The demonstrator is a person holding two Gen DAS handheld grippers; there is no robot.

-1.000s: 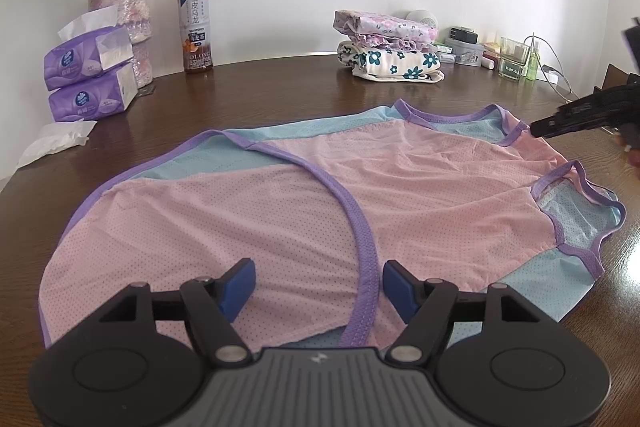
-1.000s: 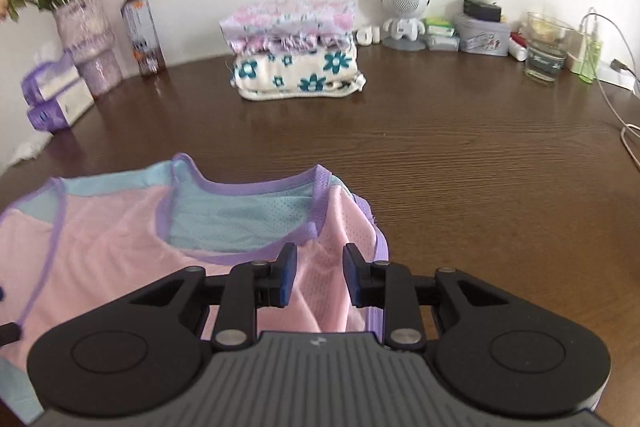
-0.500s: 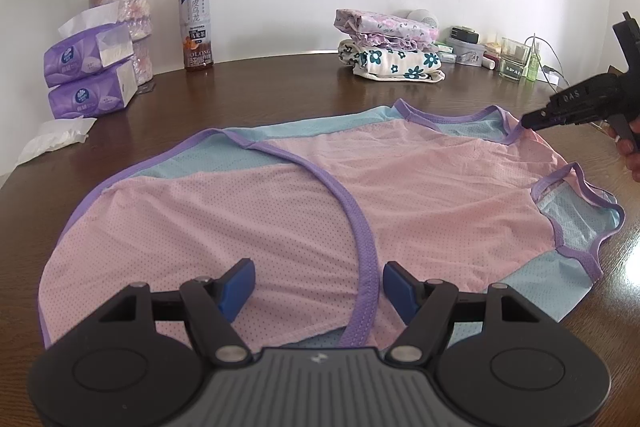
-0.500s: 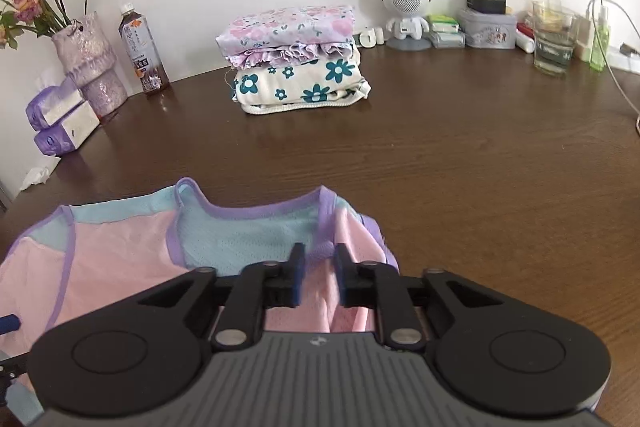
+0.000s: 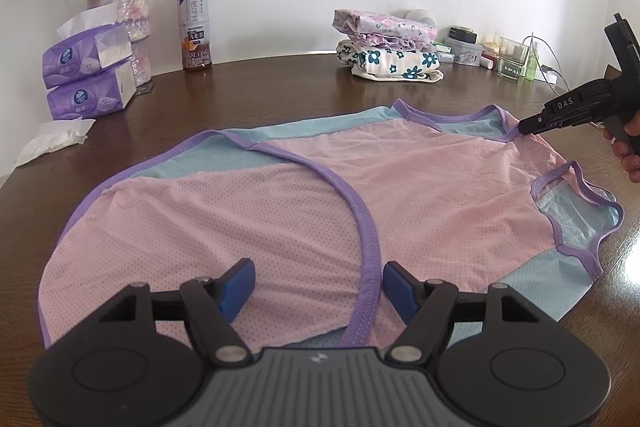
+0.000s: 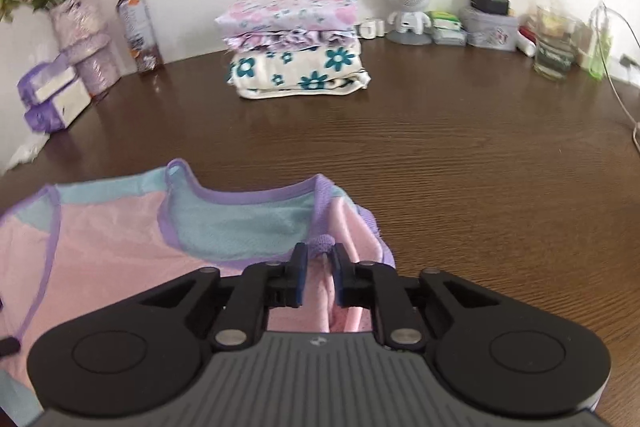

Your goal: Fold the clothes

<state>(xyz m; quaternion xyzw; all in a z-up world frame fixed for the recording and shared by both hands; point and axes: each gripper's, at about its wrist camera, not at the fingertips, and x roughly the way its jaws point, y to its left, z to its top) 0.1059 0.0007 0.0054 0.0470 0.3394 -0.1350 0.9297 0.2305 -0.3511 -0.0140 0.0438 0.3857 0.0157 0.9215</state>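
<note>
Your pink vest (image 5: 280, 211) lies flat on the brown table (image 6: 460, 167), long axis across it, neck toward your right. Folded clothes (image 6: 296, 47), a bottle (image 5: 195, 23) and tissue packs (image 5: 88, 67) stand well behind. Your left claw (image 5: 318, 285) is spread wide over the hem. Your right claw (image 6: 319, 269) pinches the purple neck trim.

**Right gripper clamped on shirt strap**

The right gripper (image 6: 319, 267) is closed on a bunched purple-trimmed shoulder strap of the pink and blue shirt (image 6: 120, 227), which lies on the brown table (image 6: 460, 163). Pink cloth folds up between the blue pads (image 6: 301, 275). Beyond, near the wall, sits a stack of folded clothes (image 6: 296, 47), with a bottle (image 6: 138, 29) to its left.
</note>
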